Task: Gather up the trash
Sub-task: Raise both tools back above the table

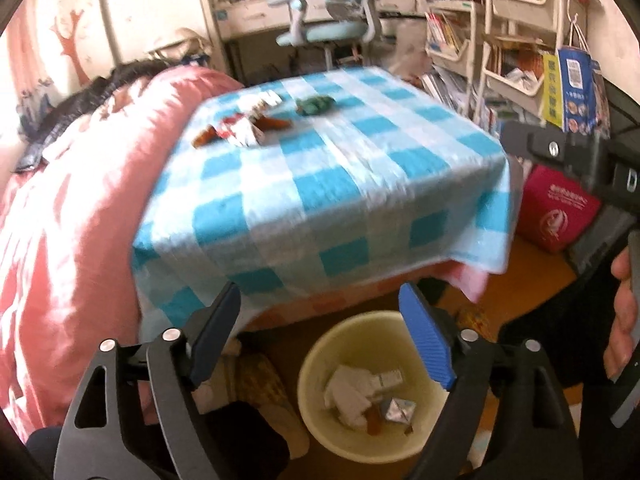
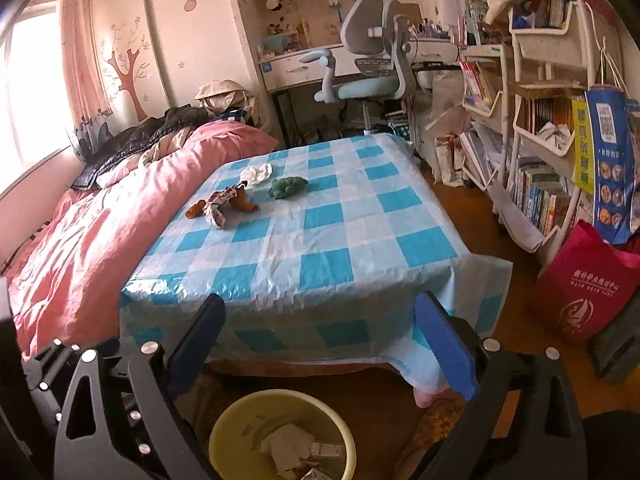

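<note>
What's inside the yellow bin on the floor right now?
The yellow bin holds crumpled white paper, a small white carton and a silvery foil wrapper, with something orange beside it. Anything underneath that pile is covered.

Ahead of me a blue-checked cloth (image 2: 320, 220) covers the bed's end, a pink duvet (image 2: 100, 232) bunched beside it. Beyond stands a desk chair (image 2: 368, 72); bookshelves (image 2: 536, 152) and a red tote bag (image 2: 584, 288) line the right.

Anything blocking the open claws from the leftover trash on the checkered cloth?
Nothing visible. Bare checkered cloth lies between both open claws, left and right, and the wrappers and green scrap.
</note>
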`<state>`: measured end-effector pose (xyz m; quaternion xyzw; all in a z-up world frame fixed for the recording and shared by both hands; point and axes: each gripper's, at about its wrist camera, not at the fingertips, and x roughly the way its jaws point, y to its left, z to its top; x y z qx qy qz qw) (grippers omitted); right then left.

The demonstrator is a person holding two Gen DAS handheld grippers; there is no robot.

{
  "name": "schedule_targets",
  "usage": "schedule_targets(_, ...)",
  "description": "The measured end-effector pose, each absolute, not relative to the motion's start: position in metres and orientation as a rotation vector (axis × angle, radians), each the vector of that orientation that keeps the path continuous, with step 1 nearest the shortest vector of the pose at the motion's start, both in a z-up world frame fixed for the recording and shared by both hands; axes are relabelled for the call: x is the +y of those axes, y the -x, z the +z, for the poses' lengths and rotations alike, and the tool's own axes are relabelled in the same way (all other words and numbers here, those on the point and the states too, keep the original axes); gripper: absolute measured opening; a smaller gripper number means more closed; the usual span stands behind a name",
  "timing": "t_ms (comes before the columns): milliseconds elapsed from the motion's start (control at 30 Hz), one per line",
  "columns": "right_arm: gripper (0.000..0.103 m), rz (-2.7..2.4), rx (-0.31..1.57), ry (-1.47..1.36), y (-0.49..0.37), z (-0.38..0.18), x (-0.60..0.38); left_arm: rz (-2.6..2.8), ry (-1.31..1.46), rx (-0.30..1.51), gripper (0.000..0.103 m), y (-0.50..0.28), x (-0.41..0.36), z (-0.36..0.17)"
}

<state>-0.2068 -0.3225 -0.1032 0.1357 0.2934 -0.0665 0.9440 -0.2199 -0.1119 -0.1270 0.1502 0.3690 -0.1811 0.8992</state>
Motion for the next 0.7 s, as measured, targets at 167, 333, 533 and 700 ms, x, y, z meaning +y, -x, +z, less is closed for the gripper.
schedule_targets(167,0.093,-0.134,0.581,-0.24,0.207,-0.101,-0.317,-0.304,-0.277,0.693,0.085,0.217,-0.103,-0.115)
schedule_targets(333,0.093,-0.136,0.569,-0.222,0.208,-0.1,-0.313,-0.223,-0.187,0.647,0.087,0.21,-0.084,-0.102)
schedule_targets(533,0.094,-0.121,0.537,-0.198,0.199,-0.086,-0.308,-0.17,-0.128,0.556,0.091,0.188,-0.073,-0.072)
schedule_targets(700,0.095,-0.112,0.5,-0.151,0.179,-0.065,-0.309,-0.153,-0.112,0.504,0.093,0.154,-0.07,-0.049)
